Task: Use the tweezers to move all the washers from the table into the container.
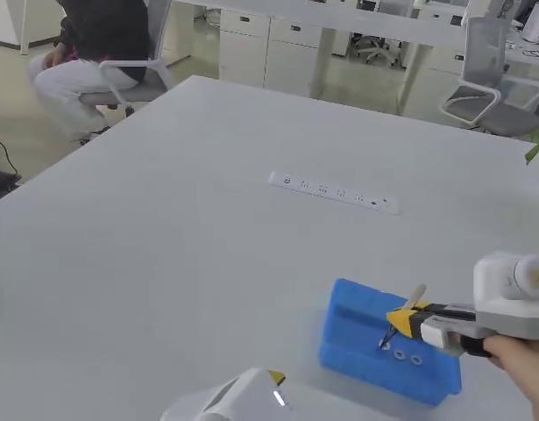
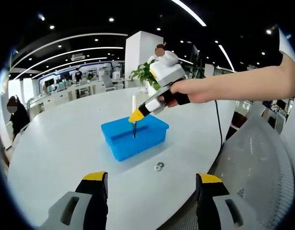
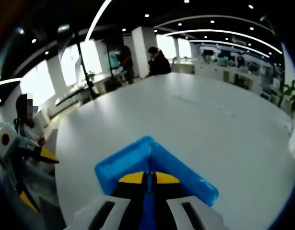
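Pinching thin tweezers [image 2: 134, 128], right hand-held gripper [image 2: 136, 116] sits over boxy blue container [image 2: 137, 144]; left hand-held gripper [image 2: 150, 191] spread, two ring washers [image 2: 159, 166] (I think) on smooth worktop [image 2: 56, 143].

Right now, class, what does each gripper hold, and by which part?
The right gripper grips the tweezers near mid-length, tips down over the blue container. The left gripper is open and holds nothing.

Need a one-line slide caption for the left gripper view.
Right claw holds tweezers tip-down in the blue container; washers lie on the table beside it, ahead of the open left claw.
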A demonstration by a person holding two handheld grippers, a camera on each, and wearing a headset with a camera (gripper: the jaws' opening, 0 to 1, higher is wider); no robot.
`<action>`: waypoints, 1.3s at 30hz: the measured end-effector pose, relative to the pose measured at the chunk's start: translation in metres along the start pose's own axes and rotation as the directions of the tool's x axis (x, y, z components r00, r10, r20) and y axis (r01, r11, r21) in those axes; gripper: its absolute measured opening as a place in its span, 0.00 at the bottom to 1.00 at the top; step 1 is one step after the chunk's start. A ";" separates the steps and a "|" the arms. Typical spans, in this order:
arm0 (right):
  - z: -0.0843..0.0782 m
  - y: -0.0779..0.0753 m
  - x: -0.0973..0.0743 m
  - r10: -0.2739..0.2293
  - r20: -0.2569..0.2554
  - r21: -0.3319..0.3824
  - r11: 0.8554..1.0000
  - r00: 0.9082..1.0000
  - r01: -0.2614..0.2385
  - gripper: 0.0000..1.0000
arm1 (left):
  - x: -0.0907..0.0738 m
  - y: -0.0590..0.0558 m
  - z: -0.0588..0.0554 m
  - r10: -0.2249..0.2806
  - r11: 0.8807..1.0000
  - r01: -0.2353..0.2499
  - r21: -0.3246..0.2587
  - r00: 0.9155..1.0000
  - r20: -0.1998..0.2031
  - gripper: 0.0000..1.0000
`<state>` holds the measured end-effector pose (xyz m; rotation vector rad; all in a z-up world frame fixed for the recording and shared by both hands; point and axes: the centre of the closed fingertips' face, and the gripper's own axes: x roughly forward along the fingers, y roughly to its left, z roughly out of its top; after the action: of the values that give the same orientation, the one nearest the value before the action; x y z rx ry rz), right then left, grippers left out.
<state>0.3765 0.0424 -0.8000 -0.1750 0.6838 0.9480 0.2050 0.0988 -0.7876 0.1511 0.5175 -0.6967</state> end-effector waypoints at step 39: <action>0.028 0.035 -0.035 0.009 0.108 -0.068 0.998 0.994 -0.002 0.04 | 0.000 -0.001 -0.002 -0.002 1.000 0.002 0.005 1.000 -0.011 0.75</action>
<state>0.3483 0.0508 -0.7514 -0.1802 0.5531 0.9794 0.2034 0.0988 -0.7894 0.1589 0.5271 -0.6997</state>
